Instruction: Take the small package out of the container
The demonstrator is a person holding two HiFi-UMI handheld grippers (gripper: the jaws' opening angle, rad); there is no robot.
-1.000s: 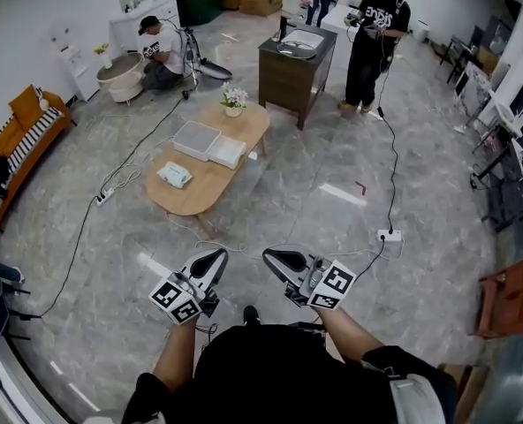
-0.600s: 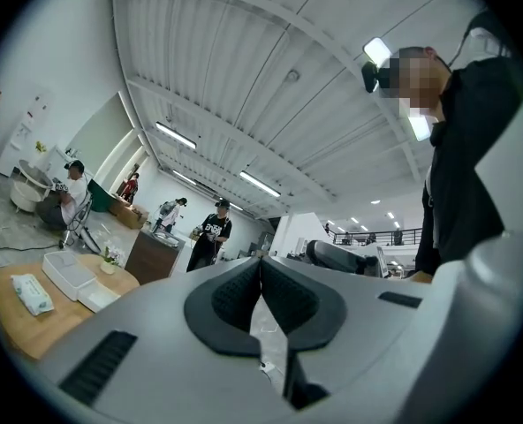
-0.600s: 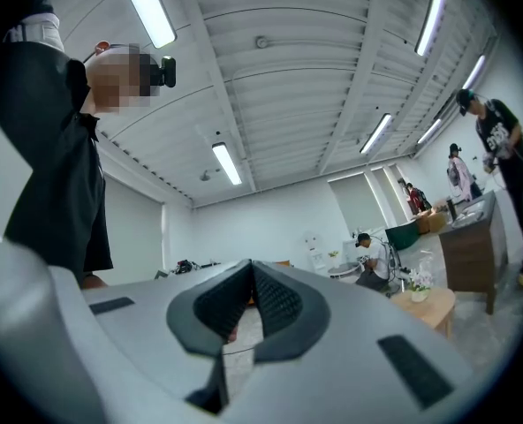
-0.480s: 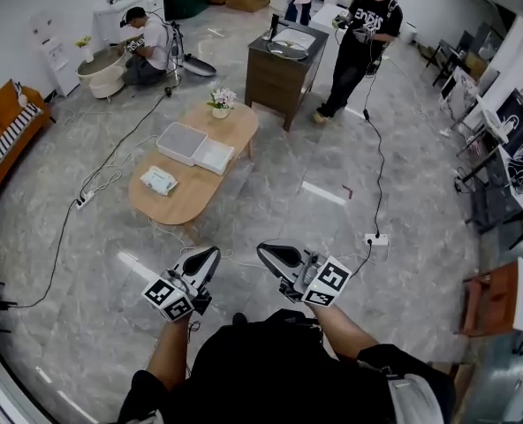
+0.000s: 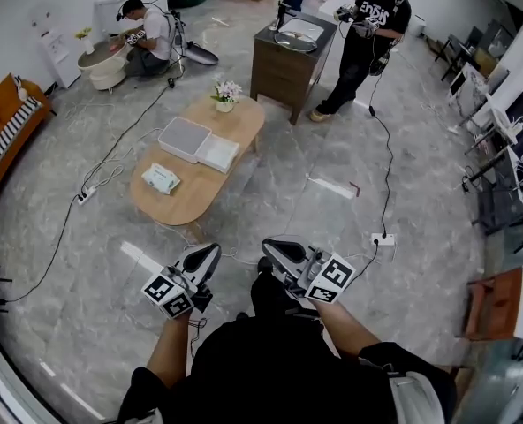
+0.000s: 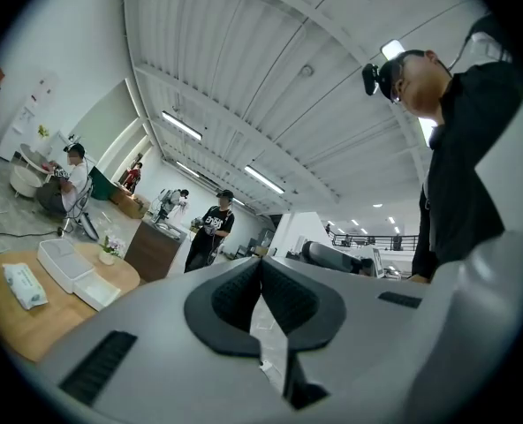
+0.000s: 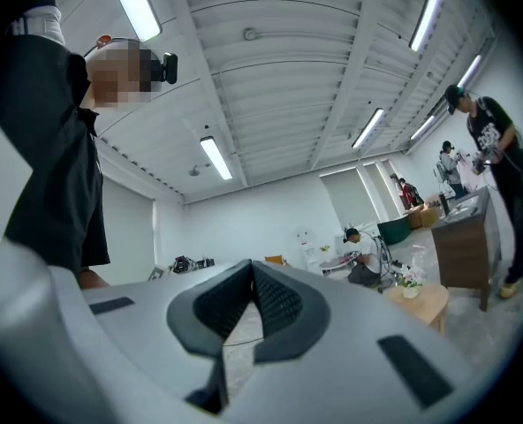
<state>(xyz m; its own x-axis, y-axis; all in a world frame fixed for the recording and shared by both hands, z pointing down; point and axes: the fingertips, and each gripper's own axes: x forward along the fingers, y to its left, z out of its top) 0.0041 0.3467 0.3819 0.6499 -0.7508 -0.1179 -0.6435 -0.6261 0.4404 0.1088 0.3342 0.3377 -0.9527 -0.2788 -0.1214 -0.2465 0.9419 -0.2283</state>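
My left claw and right claw are pressed together, empty, low before me. Well ahead, the container sits on the table, its small package unseen from here. Best walk close, square up, then open.

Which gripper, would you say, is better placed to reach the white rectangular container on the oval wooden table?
Probably the left gripper: the white rectangular container lies ahead and leftward, nearer it. It and the right gripper are shut, empty, far from the oval wooden table.
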